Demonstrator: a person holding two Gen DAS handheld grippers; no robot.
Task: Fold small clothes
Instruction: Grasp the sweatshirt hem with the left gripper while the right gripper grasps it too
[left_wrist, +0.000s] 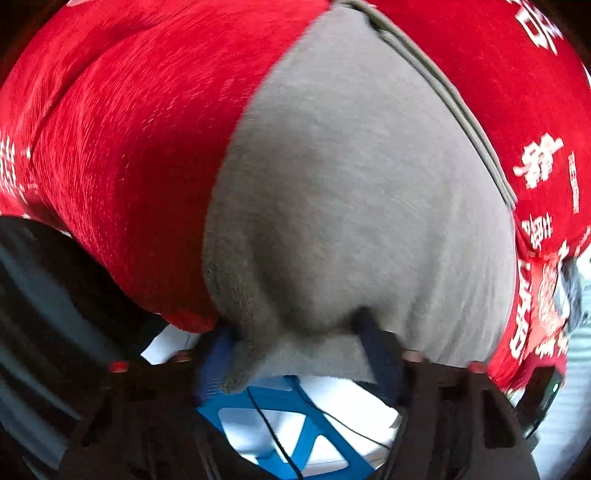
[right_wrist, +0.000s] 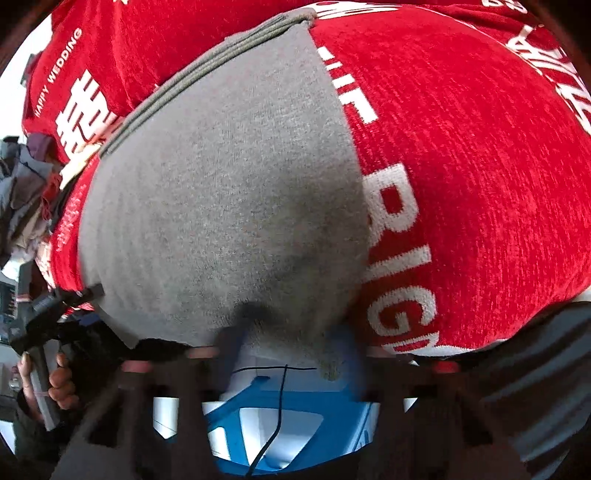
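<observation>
A small grey knit garment (left_wrist: 351, 206) lies on a red cloth with white lettering (left_wrist: 129, 129), its ribbed band (left_wrist: 454, 107) at the far side. My left gripper (left_wrist: 295, 332) is shut on the garment's near edge, the fabric bunched between the blue fingers (left_wrist: 218, 354). In the right wrist view the same grey garment (right_wrist: 229, 192) fills the middle, its ribbed band (right_wrist: 207, 70) at top left. My right gripper (right_wrist: 288, 339) is shut on its near edge. The other gripper and the hand holding it (right_wrist: 55, 373) show at lower left.
The red cloth (right_wrist: 461, 166) covers the table and hangs over its near edge. A blue and white frame with a black cable (left_wrist: 295, 417) sits below the grippers. A heap of other clothes (right_wrist: 26, 184) lies at the far left of the right wrist view.
</observation>
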